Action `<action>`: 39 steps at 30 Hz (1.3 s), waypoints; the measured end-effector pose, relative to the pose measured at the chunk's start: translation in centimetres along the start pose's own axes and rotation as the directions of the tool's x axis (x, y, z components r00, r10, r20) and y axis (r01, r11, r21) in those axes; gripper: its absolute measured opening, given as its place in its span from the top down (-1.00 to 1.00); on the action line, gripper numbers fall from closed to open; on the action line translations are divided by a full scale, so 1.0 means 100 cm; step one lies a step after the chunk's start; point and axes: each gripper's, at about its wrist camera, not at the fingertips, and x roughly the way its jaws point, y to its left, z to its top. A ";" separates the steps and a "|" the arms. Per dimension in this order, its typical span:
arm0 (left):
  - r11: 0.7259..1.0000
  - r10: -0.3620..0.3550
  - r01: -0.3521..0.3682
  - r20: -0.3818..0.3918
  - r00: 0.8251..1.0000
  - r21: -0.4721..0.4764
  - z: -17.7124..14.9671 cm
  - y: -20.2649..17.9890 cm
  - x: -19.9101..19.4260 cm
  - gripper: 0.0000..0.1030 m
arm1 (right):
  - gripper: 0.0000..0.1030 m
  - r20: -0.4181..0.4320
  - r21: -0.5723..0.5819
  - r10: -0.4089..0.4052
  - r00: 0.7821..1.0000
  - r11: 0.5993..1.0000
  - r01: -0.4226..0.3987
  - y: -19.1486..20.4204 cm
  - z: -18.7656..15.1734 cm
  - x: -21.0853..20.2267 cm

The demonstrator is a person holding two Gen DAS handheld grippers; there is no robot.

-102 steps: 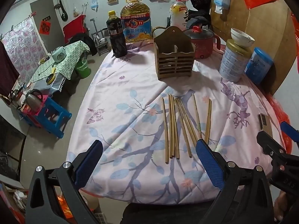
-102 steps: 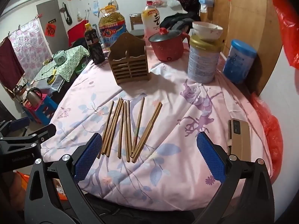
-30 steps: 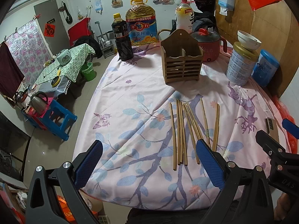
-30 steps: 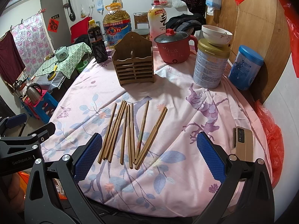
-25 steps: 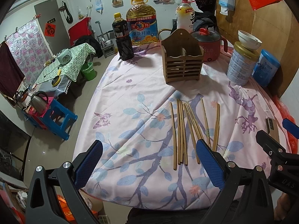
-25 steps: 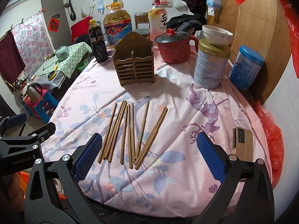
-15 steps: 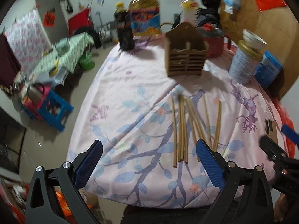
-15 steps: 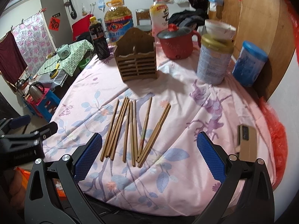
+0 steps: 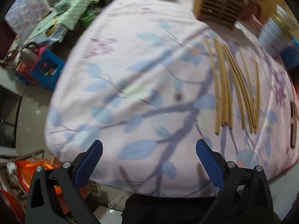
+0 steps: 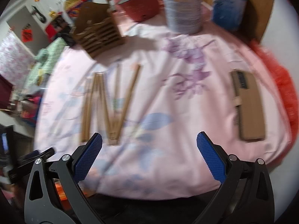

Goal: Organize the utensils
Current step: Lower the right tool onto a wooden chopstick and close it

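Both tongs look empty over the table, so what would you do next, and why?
Probably lower the right tongs onto the chopsticks nearest them. Both tongs are open and hold nothing, the chopsticks all lie loose on the cloth, and the wooden holder stands beyond them.

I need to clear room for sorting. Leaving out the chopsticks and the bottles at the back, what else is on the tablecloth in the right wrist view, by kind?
wooden holder: 1
red pot: 1
canisters: 2, the gold-lidded tin and the blue canister
tan phone case: 1
Total: 5
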 end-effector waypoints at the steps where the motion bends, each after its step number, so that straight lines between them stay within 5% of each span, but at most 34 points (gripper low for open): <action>1: 1.000 -0.008 0.008 0.002 1.000 0.022 -0.003 -0.006 0.003 -0.89 | -0.89 -0.010 0.007 0.005 1.000 1.000 -0.005 -0.002 -0.003 0.004; 8: 0.995 -0.038 0.036 0.022 0.999 0.098 -0.012 -0.033 0.022 -0.89 | -0.89 -0.084 -0.024 0.035 0.996 0.999 -0.037 -0.004 -0.021 0.019; 19: 0.985 -0.012 -0.010 0.126 0.992 0.173 0.006 -0.051 0.038 -0.92 | -0.89 -0.012 -0.045 -0.022 1.000 0.999 0.021 -0.018 -0.019 -0.005; 24: 0.988 0.132 -0.141 0.142 0.981 0.057 0.035 -0.008 0.026 -0.89 | -0.89 0.005 -0.047 0.017 1.000 0.999 -0.017 -0.025 -0.011 0.000; 33: 0.977 0.168 -0.159 0.053 0.984 -0.145 -0.023 -0.005 -0.005 -0.89 | -0.89 -0.059 -0.337 0.118 0.991 0.932 -0.131 0.017 -0.004 0.054; 39: 0.981 0.158 -0.158 -0.008 0.987 -0.111 -0.042 -0.006 -0.002 -0.89 | -0.89 -0.083 -0.367 0.154 0.985 0.914 -0.174 0.051 -0.015 0.075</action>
